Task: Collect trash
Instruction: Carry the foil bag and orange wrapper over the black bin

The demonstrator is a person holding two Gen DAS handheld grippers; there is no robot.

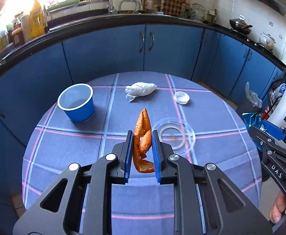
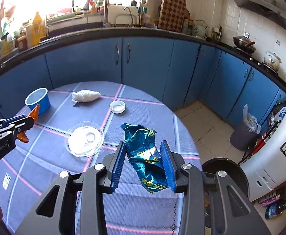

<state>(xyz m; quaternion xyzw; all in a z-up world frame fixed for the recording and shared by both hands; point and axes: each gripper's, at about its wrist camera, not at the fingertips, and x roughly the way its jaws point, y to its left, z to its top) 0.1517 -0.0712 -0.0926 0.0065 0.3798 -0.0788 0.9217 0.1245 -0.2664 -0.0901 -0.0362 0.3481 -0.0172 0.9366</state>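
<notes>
Now the left claw [image 1: 142,143] pinches a curled orange peel [image 1: 143,135] and the right claw [image 2: 143,164] clamps a crumpled teal foil wrapper [image 2: 145,152] — both lifted above the round checked tabletop [image 1: 103,117], whose far edge carries a blue cup [image 1: 77,102] and white tissue wad [image 1: 141,90].

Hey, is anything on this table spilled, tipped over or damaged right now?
Nothing spilled. The blue cup stands upright. Odd bits: a crumpled white tissue and a loose white lid lying apart on the tablecloth.
</notes>
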